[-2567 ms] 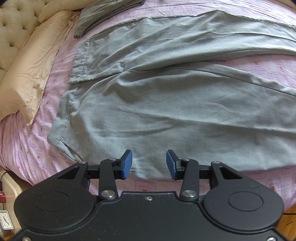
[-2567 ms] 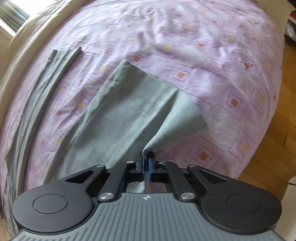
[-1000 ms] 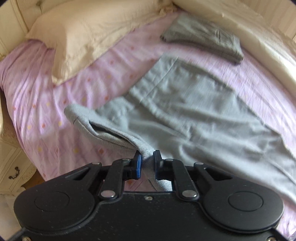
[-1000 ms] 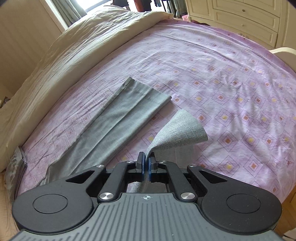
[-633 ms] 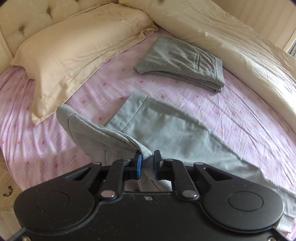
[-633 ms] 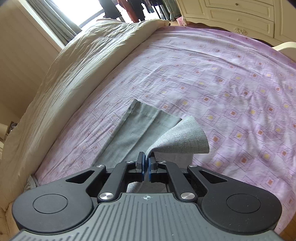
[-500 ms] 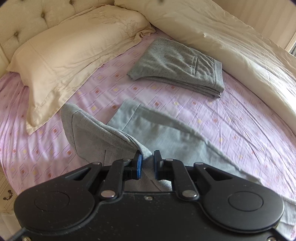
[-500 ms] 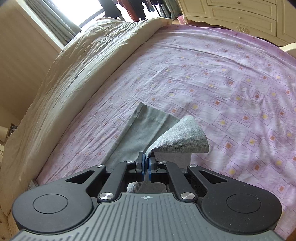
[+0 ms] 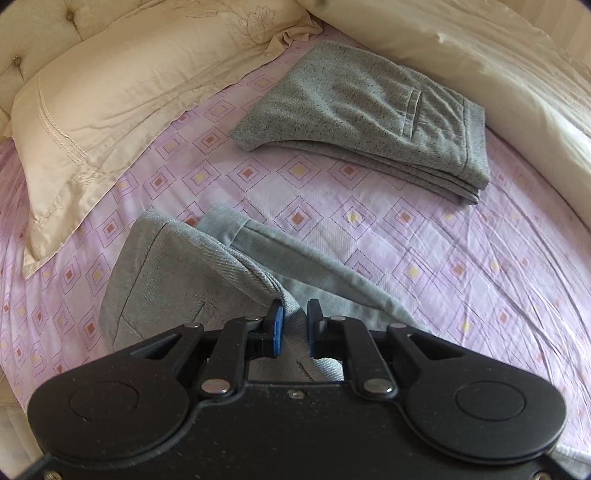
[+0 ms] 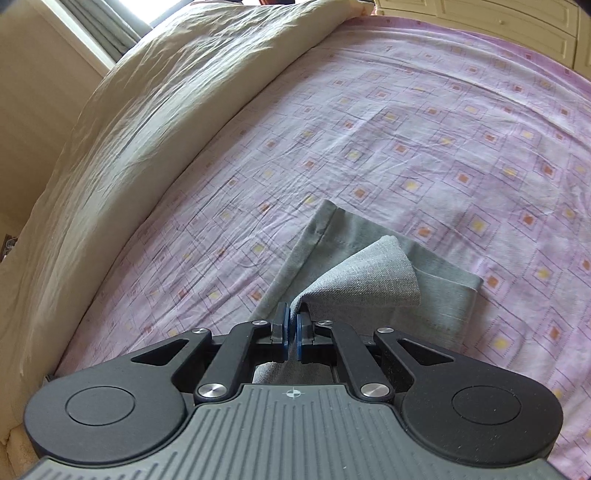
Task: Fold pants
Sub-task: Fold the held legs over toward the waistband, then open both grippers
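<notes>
Left tongs (image 9: 293, 314): clenched on a bunched fold of the pants (image 9: 177, 280) at the waist end; blue pads pinch the cloth from both sides.
Right tongs (image 10: 292, 315): clenched on a corner of the pants (image 10: 369, 275) at the leg end; the gripped flap stands up and curls to the right of the pads.
Pants, waist end: light grey, draped left of and under the left tongs, with one layer running forward and right across the bed sheet (image 9: 332, 206).
Pants, leg end: a hemmed leg lies flat on the sheet just ahead of the right tongs, its hem edge farthest from them; the lifted corner hangs over it.
Open room, left tongs: bare pink patterned sheet ahead and to the right.
Open room, right tongs: wide bare sheet (image 10: 443, 129) ahead and to the right, ending at a cream cabinet (image 10: 480, 22).
Edges: cream duvet (image 10: 166, 110) bounds the sheet left of the right tongs; the duvet (image 9: 498, 74) also lies far right of the left tongs.
Other items: folded grey garment (image 9: 369, 114) well ahead of the left tongs; cream pillow (image 9: 129, 96) ahead and left.
Writing: none legible.
</notes>
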Available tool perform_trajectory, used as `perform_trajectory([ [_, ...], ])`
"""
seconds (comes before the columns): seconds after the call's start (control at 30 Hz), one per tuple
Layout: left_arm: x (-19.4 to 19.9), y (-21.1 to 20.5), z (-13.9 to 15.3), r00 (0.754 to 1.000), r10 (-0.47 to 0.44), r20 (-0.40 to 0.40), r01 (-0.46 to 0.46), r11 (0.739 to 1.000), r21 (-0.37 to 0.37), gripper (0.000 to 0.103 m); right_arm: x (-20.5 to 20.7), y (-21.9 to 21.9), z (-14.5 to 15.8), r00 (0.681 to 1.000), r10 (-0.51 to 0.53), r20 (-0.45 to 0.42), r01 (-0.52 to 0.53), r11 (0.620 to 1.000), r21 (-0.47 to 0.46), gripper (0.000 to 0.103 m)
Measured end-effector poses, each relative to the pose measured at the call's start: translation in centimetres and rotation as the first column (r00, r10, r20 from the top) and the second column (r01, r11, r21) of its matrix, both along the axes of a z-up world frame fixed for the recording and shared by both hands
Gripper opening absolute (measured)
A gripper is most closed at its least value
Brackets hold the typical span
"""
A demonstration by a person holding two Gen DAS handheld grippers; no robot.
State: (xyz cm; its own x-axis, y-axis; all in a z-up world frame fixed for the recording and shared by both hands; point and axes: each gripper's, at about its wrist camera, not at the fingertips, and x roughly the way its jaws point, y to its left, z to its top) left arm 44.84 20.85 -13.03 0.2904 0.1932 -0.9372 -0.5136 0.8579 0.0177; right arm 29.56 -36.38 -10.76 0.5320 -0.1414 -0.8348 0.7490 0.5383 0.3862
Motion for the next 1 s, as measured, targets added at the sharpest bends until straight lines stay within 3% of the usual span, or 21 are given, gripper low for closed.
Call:
perform_trajectory([
  [0.37, 4.2, -0.2, -3.1, 0.998, 0.038, -0.040, -0.038, 0.999, 0.019, 0.018, 6.1, -0.2, -3.5, 0.997, 0.050, -0.056, -0.051, 0.999, -0.011, 0.004],
  [0.63, 5.9, -0.7, -5.2, 0.995, 0.007, -0.103, -0.001, 0.998, 0.058, 0.029, 8.3, -0.1, -5.7, 0.988, 0.094, -0.126, -0.097, 0.995, -0.022, 0.007],
  [0.7, 6.1, -0.9, -5.3, 0.994, -0.004, -0.105, 0.011, 0.998, 0.063, 0.032, 8.3, -0.3, -5.6, 0.985, 0.108, -0.137, -0.114, 0.993, -0.039, 0.012],
  [0.8, 6.6, -1.5, -5.0, 0.996, -0.040, -0.078, 0.047, 0.995, 0.091, 0.034, 7.8, -1.0, -4.7, 0.987, 0.119, -0.105, -0.127, 0.990, -0.068, 0.017],
  [0.93, 7.5, -3.7, -3.5, 0.984, -0.173, -0.030, 0.176, 0.964, 0.201, 0.035, 6.7, -2.7, -3.4, 0.991, 0.099, -0.092, -0.109, 0.988, -0.111, 0.017],
  [1.0, 7.3, -4.6, -2.6, 0.977, -0.213, -0.018, 0.213, 0.958, 0.192, 0.035, 5.5, -3.7, -2.6, 0.994, 0.071, -0.081, -0.080, 0.990, -0.112, 0.017],
])
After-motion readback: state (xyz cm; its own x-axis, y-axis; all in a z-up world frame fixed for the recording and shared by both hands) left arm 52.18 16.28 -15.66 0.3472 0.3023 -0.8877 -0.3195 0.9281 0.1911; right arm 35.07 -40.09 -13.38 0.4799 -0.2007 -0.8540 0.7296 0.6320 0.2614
